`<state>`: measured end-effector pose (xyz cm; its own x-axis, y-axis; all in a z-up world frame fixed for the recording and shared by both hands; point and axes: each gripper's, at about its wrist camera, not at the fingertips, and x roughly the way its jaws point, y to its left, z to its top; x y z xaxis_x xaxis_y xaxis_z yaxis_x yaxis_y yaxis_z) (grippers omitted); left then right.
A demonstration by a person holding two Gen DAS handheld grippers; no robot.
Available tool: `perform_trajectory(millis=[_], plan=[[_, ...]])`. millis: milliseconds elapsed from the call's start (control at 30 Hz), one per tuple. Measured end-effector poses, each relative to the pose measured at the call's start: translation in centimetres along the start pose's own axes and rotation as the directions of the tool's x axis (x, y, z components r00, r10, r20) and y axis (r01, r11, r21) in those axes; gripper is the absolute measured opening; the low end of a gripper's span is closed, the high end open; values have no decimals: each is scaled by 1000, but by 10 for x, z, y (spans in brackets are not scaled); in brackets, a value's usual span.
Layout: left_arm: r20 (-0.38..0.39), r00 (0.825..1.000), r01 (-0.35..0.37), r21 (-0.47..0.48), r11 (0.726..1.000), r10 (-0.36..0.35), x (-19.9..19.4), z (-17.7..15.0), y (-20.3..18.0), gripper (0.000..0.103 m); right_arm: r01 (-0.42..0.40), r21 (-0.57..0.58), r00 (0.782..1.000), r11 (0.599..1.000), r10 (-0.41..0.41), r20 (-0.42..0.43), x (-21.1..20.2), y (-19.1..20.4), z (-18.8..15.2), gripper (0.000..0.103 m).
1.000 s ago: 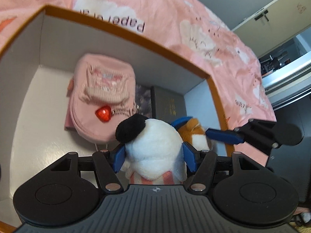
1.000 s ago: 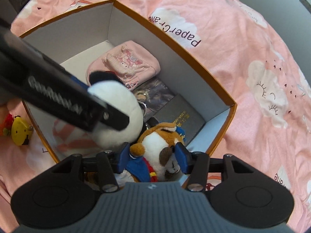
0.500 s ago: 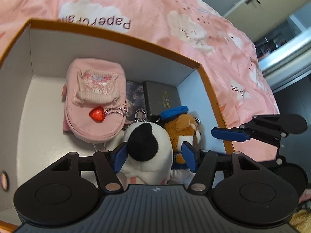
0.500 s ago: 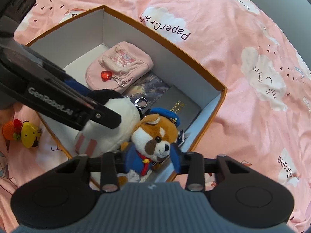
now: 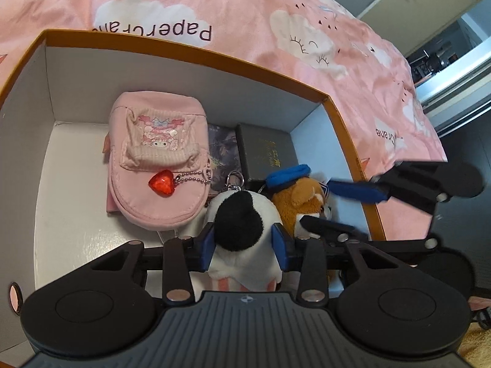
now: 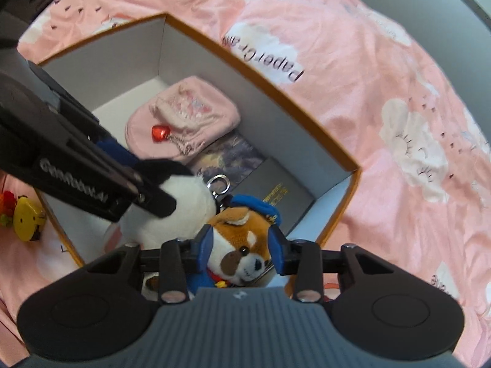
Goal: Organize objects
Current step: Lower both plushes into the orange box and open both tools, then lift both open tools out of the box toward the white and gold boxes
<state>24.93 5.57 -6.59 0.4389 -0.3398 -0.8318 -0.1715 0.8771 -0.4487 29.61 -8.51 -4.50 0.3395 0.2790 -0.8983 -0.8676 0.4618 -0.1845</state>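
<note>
Both plush toys now sit lower in the orange-rimmed box (image 5: 196,49) than a second ago. Left gripper (image 5: 244,242): jaws closing, blue pads at the flanks of the black-and-white plush (image 5: 242,233); firm contact cannot be confirmed. Right gripper (image 6: 239,245): clamped on the head of the fox plush (image 6: 242,242) with its blue cap. Judgement: placement is nearly done; release follows. Beyond, the pink pouch (image 5: 156,159) lies on the box floor beside a dark booklet (image 5: 267,153). Both plush bodies are hidden below the grippers. A yellow toy (image 6: 27,220) on the bed, left edge, is cut off.
</note>
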Motion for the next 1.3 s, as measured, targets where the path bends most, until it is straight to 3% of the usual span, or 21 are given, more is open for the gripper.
perform_trajectory(millis=[33,367,500,600,700,800,933,1067,1167,1300], plan=[[3,1000,-3,-7,1000,3,0,-1,1,43,-18,11,1000,1000,18,-10,4,-1,0,31],[-3,1000,21,-62,998,-22,8,0,6,43,-17,23,999,1000,18,-30,19,8,-2,30],[9,1000,26,-76,997,-26,6,1,7,44,-12,46,1000,999,13,-13,16,8,-4,37],[55,998,12,-72,997,-8,-5,-6,4,45,40,53,999,998,-41,19,5,13,-7,38],[200,979,-23,-31,999,28,-34,-21,-6,45,97,68,991,993,-102,83,-16,22,-15,40],[309,951,-18,28,999,9,-61,-40,-19,45,138,124,977,983,-155,143,-40,31,-26,40],[370,929,-39,125,991,-10,-90,-66,-35,45,150,246,944,958,-213,252,-77,46,-48,44],[403,915,-74,198,977,-13,-110,-92,-49,45,173,353,907,920,-288,306,-108,70,-74,52],[394,918,-68,241,968,-33,-119,-112,-54,45,152,402,897,903,-297,328,-124,90,-92,53],[329,942,-12,245,969,-72,-117,-136,-49,45,162,419,906,893,-303,296,-126,124,-110,53]])
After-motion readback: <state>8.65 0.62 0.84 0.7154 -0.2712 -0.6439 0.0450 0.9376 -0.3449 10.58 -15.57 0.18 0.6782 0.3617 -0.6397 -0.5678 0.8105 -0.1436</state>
